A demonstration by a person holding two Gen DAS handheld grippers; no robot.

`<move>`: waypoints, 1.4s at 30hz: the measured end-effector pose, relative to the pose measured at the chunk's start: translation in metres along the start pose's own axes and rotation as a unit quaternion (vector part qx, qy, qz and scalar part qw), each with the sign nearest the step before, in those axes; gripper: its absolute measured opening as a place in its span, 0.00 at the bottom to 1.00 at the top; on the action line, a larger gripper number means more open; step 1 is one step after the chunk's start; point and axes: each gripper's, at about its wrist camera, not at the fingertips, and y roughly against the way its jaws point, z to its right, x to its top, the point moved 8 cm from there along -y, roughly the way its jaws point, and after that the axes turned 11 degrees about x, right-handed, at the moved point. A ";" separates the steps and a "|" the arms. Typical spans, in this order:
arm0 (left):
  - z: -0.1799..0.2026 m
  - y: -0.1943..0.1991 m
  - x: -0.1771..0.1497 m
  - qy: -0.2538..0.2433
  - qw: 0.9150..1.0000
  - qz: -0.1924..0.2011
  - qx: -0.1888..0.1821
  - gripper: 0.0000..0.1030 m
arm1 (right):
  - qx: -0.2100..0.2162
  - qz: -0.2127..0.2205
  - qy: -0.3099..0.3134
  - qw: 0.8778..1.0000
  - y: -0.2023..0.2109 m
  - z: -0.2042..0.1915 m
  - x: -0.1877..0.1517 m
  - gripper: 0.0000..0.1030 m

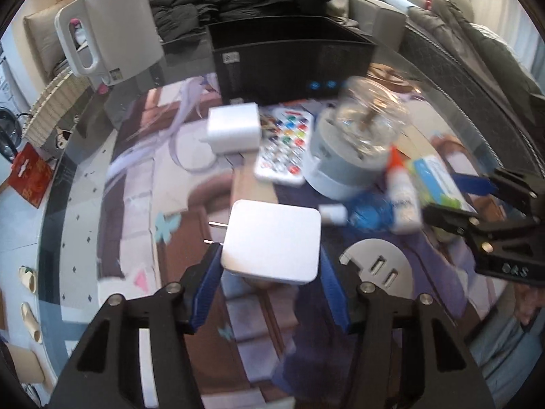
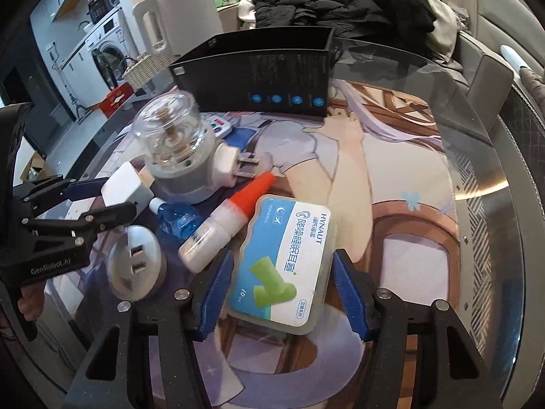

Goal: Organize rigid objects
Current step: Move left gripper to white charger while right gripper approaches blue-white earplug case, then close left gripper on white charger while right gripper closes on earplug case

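Note:
My left gripper (image 1: 269, 272) has its blue pads on both sides of a white square plug charger (image 1: 272, 240), prongs pointing left; it looks shut on it. It also shows in the right wrist view (image 2: 124, 189). My right gripper (image 2: 282, 286) is open around a blue and white earplug case (image 2: 284, 262) lying on the table, with small gaps on both sides. A black open box (image 2: 259, 78) stands at the back.
Between the grippers lie a glue bottle with an orange tip (image 2: 224, 221), a round USB adapter (image 2: 134, 262), a plug-in night light with a clear dome (image 2: 180, 150), a second white charger (image 1: 233, 126), a button remote (image 1: 286, 146) and a white kettle (image 1: 109, 24).

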 end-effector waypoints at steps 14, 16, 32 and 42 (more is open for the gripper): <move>-0.017 0.002 -0.009 0.030 0.999 -0.017 -0.021 0.56 | -0.025 0.000 0.012 1.000 -0.005 0.002 0.005 0.59; -0.029 -0.002 -0.014 0.041 0.999 -0.025 -0.011 0.56 | -0.019 -0.003 0.009 1.000 -0.004 0.001 0.005 0.59; -0.031 -0.020 0.011 0.079 0.995 -0.051 -0.010 0.56 | -0.018 0.000 0.031 0.999 -0.001 -0.003 0.008 0.59; -0.024 -0.010 0.016 0.050 0.998 -0.032 -0.004 0.42 | -0.026 -0.003 0.036 0.999 -0.003 0.006 0.000 0.55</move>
